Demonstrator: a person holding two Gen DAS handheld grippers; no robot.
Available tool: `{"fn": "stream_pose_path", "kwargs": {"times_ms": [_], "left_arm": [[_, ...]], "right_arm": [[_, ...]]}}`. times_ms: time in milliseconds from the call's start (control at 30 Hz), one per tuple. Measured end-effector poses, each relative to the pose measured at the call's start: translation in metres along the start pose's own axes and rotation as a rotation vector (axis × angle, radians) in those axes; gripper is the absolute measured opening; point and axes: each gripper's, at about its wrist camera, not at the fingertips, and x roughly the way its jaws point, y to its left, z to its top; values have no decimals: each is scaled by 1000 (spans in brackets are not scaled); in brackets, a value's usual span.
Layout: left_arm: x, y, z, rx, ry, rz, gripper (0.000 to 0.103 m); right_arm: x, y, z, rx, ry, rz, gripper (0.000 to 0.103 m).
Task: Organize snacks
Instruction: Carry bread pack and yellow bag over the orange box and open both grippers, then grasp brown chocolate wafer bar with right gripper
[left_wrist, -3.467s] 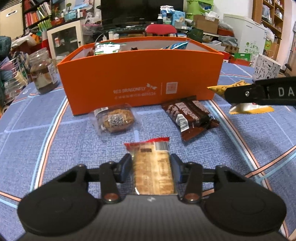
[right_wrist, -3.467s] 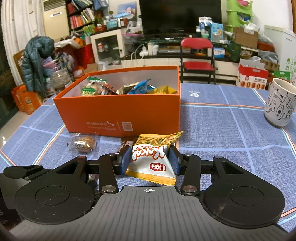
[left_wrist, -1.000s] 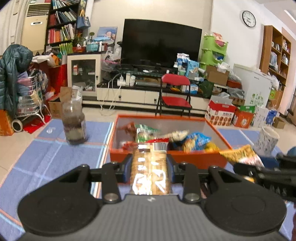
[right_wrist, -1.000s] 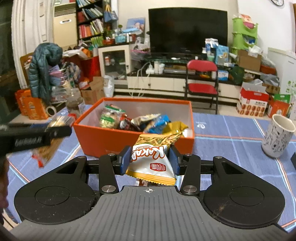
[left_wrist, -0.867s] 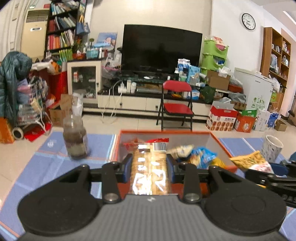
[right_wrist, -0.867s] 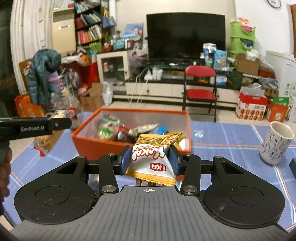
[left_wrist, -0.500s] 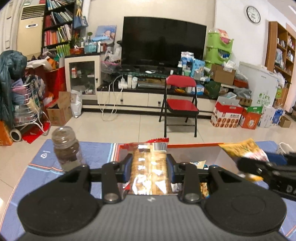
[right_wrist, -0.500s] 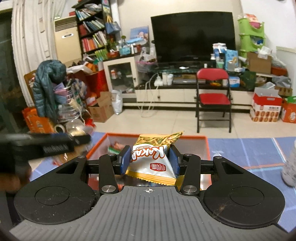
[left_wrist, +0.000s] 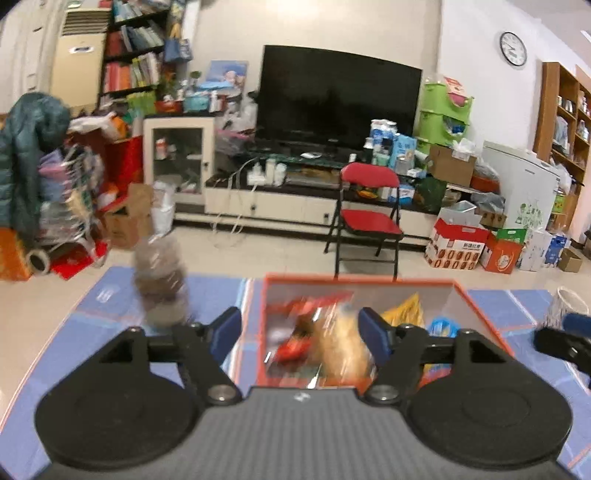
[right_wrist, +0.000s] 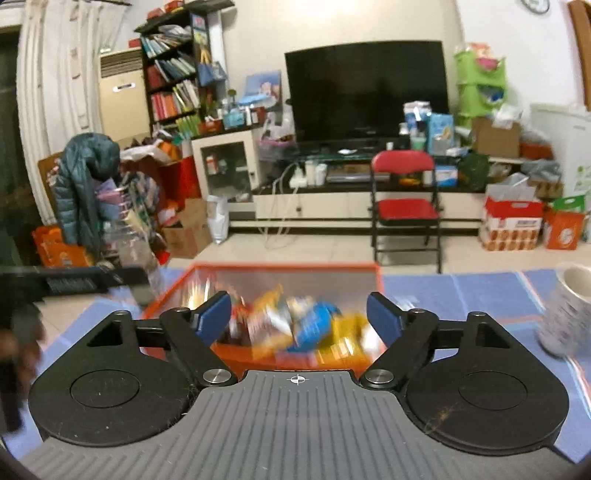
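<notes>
Left wrist view is showing the left gripper (left_wrist: 299, 330) gaping wide, biscuit pack released into the orange box (left_wrist: 480, 306) at 12 o'clock (right gripper (right_wrist: 299, 314) likewise emptied, wide).

Orange box (left_wrist: 480, 314) open-topped below both tongs, jar (left_wrist: 160, 284) left, mug (right_wrist: 567, 314) right

— How many boxes sit on the counter (left_wrist: 74, 332)?
— One orange box (right_wrist: 379, 276), lower middle of the frame, plus one jar (left_wrist: 159, 284) to its left and one mug (right_wrist: 567, 314) at the right edge.
— And the snacks (right_wrist: 295, 325) inside?
— Several packets, too blurred to count.
— Anything else?
— One red chair (left_wrist: 369, 206) mid-frame, one television (left_wrist: 338, 98) above it, two hand-held grippers: the left (left_wrist: 300, 330) and the right (right_wrist: 300, 314).
</notes>
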Motion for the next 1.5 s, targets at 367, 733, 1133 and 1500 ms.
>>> {"fn": "stream_pose_path", "kwargs": {"times_ms": [367,733,1133,1500], "left_arm": [[-40,18,-88,-73,126,45,79],[-34,20,-90,-24,79,52,93],[39,1,-100,112,140,-57,102],[31,-9,-102,275,69,-226,102]], "right_arm": [[-33,16,-76,-60,113,-15,76],[33,26,-96,-94,144,-12,81],[86,22,-111,-98,242,-41,83],[99,13,-117,-111,313,-20,49]]}}
